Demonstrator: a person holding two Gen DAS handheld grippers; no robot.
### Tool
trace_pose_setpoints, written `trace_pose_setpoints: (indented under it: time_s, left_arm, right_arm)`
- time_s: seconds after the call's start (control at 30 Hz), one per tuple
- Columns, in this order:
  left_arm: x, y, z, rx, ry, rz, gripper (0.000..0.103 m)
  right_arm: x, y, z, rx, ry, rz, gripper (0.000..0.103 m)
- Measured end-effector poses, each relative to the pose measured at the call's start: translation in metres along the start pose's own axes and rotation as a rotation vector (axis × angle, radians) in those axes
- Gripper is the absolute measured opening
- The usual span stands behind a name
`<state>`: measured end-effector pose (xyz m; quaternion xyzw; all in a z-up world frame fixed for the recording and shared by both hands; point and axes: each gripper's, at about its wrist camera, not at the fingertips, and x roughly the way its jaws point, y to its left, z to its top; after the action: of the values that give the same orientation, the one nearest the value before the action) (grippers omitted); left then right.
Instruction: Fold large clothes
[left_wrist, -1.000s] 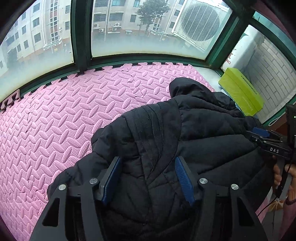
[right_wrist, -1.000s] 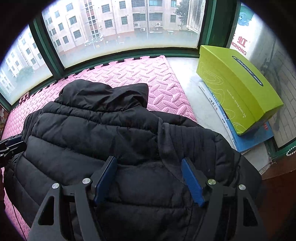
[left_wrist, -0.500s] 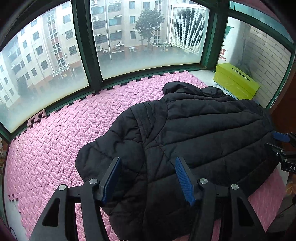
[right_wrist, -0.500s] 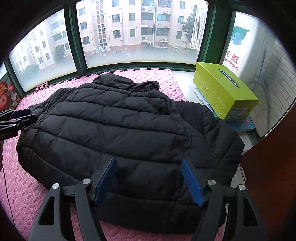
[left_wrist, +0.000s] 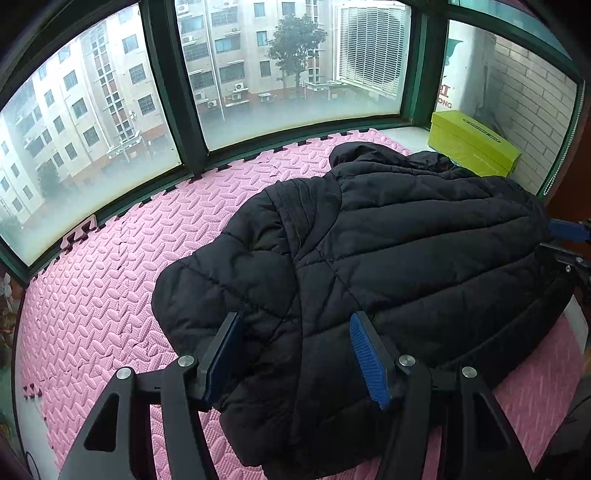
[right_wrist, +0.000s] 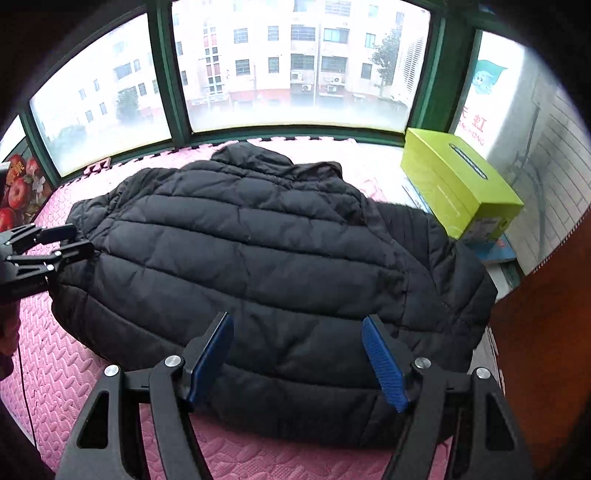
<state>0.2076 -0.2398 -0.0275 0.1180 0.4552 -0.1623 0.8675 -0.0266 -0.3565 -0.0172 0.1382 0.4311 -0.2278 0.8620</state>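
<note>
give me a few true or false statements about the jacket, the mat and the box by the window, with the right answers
1. The black jacket lies spread on a pink foam mat. True.
2. The right hand-held gripper is clamped on the jacket. False: its jaws stand open, with nothing between the pads.
3. A green box sits at the mat's right end, near the brick wall. True.
4. The jacket is folded into a small square. False: it lies open, sleeves out to the sides.
5. The left hand-held gripper holds a sleeve. False: it is open and holds nothing.
</note>
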Motion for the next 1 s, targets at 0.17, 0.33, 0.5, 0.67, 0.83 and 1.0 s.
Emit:
trace_pose_setpoints:
  time_s: [0.17, 0.33, 0.5, 0.67, 0.83, 1.0]
  left_arm:
    - [0.003, 0.0, -0.004, 0.008, -0.004, -0.004, 0.066]
    - [0.005, -0.001, -0.007, 0.019, -0.005, -0.01, 0.068]
    - [0.005, -0.004, -0.01, 0.033, -0.009, -0.006, 0.069]
    - [-0.002, -0.008, -0.013, 0.05, -0.02, 0.008, 0.069]
    - [-0.024, -0.012, -0.018, 0.03, -0.041, 0.012, 0.069]
    - [-0.055, -0.021, -0.028, 0.025, -0.072, 0.021, 0.069]
  right_arm:
    - [0.021, 0.017, 0.048, -0.001, -0.004, 0.088, 0.079]
    - [0.066, 0.024, 0.086, 0.083, 0.065, 0.158, 0.079]
    - [0.116, 0.034, 0.102, 0.131, 0.152, 0.138, 0.079]
    - [0.126, 0.046, 0.094, 0.067, 0.146, 0.083, 0.079]
    - [0.082, 0.045, 0.083, 0.018, 0.074, 0.069, 0.079]
    - [0.035, 0.042, 0.057, -0.01, 0.021, 0.045, 0.079]
